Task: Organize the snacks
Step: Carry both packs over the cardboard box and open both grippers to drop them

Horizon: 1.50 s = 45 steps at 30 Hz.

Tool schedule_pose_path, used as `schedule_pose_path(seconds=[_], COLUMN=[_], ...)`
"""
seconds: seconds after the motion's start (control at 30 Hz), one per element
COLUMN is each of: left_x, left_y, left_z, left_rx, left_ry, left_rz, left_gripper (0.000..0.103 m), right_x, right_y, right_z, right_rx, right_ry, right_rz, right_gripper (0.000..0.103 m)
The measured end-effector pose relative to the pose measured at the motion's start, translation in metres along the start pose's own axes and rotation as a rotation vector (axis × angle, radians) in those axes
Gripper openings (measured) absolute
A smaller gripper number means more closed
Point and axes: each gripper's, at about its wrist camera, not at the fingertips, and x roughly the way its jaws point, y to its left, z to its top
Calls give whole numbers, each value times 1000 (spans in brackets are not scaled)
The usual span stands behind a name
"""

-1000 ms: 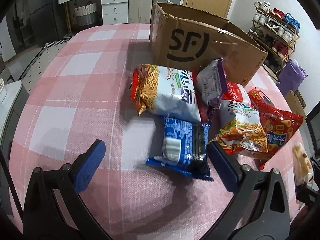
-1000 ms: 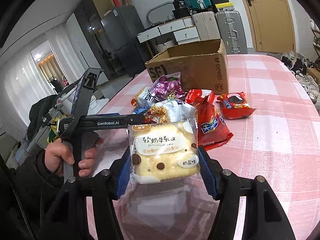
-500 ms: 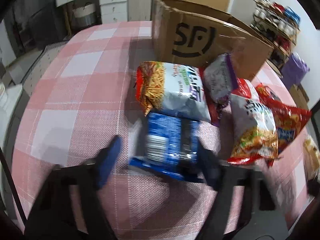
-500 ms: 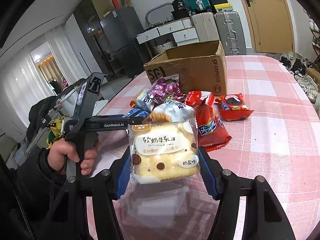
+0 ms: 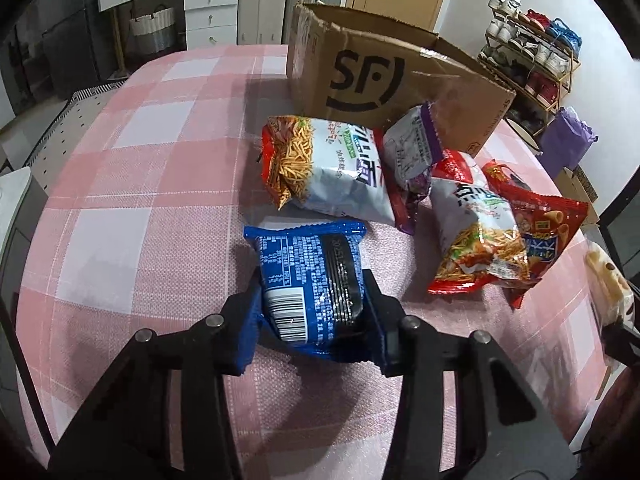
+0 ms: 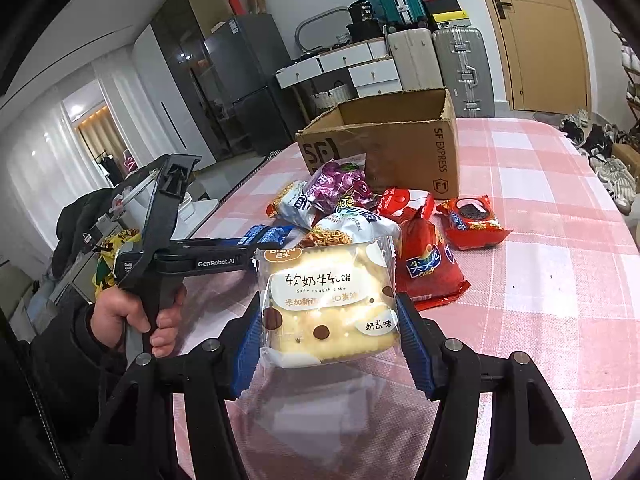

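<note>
**A pack in each gripper**

My left gripper (image 5: 312, 300) has just been closing and now clamps the blue pack (image 5: 310, 280), which lies on the table (image 5: 140, 208) before the snack pile. My right gripper (image 6: 326, 332) grips the nougat cake (image 6: 328, 300) above the cloth. The box (image 6: 400, 140) stands open behind.

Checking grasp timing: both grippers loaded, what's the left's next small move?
Probably lift. The left gripper has just been closing; its jaws now pinch the blue packet, which seems to lie on the table. Then carry it toward the open box.
</note>
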Motion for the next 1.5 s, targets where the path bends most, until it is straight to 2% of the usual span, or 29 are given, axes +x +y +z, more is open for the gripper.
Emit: schedule_pose_path(seconds=[0.4,0.87,1.03,1.13,1.5], left_x=[-44,-108,-128,-139,-186], left_y=[-14,-22,-29,-32,-51], left_z=[-3,16,28,38,82], left_rx=[43,43,60,55,109], left_ry=[-67,-147,-181,-184,-250], left_rz=[-10,-99,-118,-162,-171], left_gripper=[41,41,41,41,42], right_x=[-7,-31,-39,-44,-56], right_y=[6,18,25,29,38], right_z=[8,38,56,69,127], right_rx=[-7,-43,-81,-105,-150], right_ry=[-27,-109,-143,-167,-221], right_rz=[-5,-16,-19,-12,-9], right_gripper=[62,63,63,63,63])
